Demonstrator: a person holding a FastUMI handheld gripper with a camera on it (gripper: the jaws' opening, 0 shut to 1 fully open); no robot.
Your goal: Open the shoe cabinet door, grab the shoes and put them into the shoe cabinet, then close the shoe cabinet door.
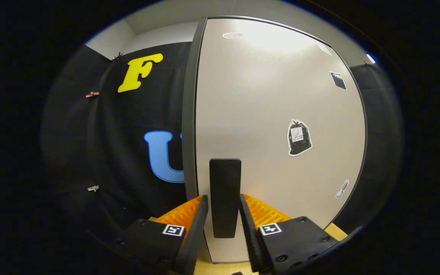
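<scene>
Tool (224, 214) fingers clamp door handle (225, 191); cabinet door (273, 114) stickers illegible

Shoe cabinet door (266, 114): its lower edge is hidden behind the gripper (223, 214), and its left edge covers part of the booth wall behind. The upright dark handle (225, 198) stands between the two fingers; whether the pads press on it or stand just clear cannot be told. Stickers on the door (300, 137) carry print too small to make out. Two small clips (92, 94) on the cloth are too small to identify further. The cabinet's interior is hidden.
</scene>
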